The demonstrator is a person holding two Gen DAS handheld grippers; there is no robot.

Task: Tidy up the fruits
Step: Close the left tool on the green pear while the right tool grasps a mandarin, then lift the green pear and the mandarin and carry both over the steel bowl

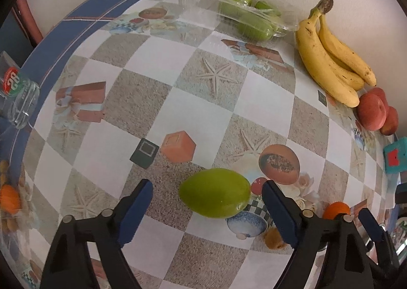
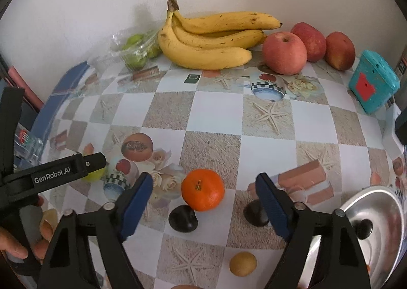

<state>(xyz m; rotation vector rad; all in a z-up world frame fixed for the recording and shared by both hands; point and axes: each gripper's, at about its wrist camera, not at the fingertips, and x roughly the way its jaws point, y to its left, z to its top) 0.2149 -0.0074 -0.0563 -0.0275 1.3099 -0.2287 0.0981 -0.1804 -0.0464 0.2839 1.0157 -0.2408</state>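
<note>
Gathering loose fruit toward the back row

Sorting is partly done, by my reading. Bananas [image 2: 211, 42] are lying against the wall as the landmark: apples [image 2: 285, 52] are sitting just right of them, and a clear pack of green fruit [image 1: 244, 17] just left of them.

Loose pieces are waiting well in front of the bananas on the worktop [image 2: 216, 108]. The left tool [image 1: 207, 194] is hanging with its jaws apart around a green fruit [image 1: 215, 196], pads not touching it. The right tool [image 2: 203, 188] is likewise standing apart around an orange [image 2: 203, 189], with gaps showing on both sides. Neither fruit is being gripped yet.

A small yellowish fruit [image 2: 243, 263] is lying nearer the camera than the orange, farther still from the bananas, untouched. I am judging that these three pieces remain to be placed; whether other fruit is lying out of view I cannot tell.
</note>
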